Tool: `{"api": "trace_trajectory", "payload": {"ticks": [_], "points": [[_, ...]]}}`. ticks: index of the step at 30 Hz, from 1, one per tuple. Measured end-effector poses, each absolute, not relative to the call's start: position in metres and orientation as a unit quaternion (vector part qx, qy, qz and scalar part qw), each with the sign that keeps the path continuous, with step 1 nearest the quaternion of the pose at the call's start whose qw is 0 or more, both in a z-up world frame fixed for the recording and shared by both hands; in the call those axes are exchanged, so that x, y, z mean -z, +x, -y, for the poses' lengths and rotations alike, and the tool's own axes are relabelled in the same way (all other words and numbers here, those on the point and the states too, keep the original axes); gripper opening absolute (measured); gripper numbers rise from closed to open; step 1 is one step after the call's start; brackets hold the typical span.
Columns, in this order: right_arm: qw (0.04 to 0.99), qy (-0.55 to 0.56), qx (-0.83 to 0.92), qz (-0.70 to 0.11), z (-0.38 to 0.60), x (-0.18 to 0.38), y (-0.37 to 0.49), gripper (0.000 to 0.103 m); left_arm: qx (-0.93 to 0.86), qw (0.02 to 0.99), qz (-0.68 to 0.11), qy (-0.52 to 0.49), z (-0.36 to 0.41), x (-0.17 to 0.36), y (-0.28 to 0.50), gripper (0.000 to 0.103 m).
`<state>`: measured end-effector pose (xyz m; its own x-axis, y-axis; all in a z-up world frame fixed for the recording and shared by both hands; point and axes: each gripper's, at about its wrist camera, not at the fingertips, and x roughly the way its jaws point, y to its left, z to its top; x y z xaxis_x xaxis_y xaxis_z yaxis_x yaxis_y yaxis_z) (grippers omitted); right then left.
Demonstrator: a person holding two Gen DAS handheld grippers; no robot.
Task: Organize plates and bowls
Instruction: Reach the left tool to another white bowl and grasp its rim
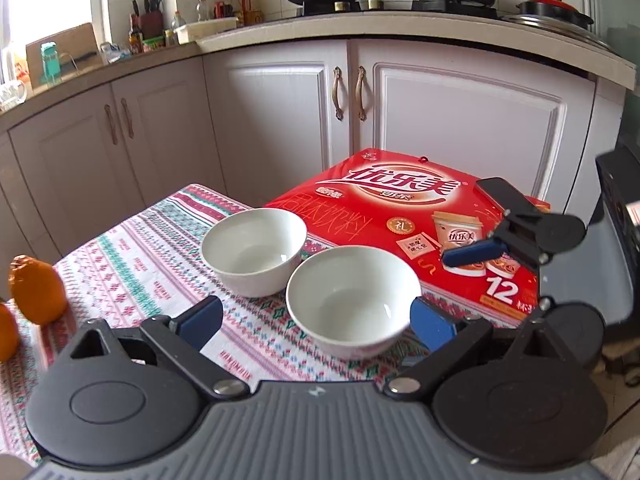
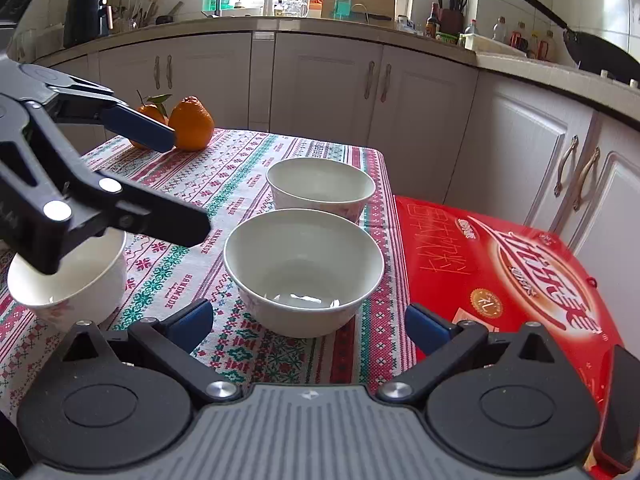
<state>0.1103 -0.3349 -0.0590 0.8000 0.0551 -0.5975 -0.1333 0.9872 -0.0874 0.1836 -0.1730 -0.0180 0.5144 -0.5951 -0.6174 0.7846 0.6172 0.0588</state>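
While both grippers stand open, left gripper (image 1: 316, 316) and right gripper (image 2: 308, 324) face near bowl (image 2: 304, 268), just beside red box (image 2: 500, 280); far bowl (image 2: 320, 188) behind. Advise pinching rim squarely, lifting level.

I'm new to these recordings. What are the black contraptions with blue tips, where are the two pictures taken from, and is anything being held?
They are two hand-held grippers, one per hand, each carrying a camera looking along its blue-tipped fingers. In the left wrist view, the left gripper is open around the nearer white ceramic bowl, with the right gripper appearing at the side. In the right wrist view, the right gripper is open too, holding nothing. Three white bowls, including a third bowl, two oranges and a red cardboard box lie there, on or beside the patterned tablecloth.
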Motion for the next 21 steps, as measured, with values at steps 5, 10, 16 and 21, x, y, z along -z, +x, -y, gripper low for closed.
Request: {"api": "trace_trajectory", "payload": {"ticks": [5,10,16,21], "points": [[0.946,-0.059,-0.056,-0.315,0.340,0.066,0.122,0.103,0.412,0.841,-0.313,0.158,0.190,0.030,0.209,0.099],[0.944,-0.061,-0.068,-0.317,0.340,0.072,0.128,0.102,0.421,0.826,-0.350,0.133,0.202,0.042,0.233,0.088],[0.942,-0.061,-0.077,-0.320,0.343,0.074,0.132,0.092,0.426,0.812,-0.379,0.123,0.211,0.052,0.252,0.073],[0.942,-0.062,-0.082,-0.320,0.345,0.074,0.132,0.088,0.429,0.804,-0.391,0.125,0.216,0.056,0.258,0.070]]}}
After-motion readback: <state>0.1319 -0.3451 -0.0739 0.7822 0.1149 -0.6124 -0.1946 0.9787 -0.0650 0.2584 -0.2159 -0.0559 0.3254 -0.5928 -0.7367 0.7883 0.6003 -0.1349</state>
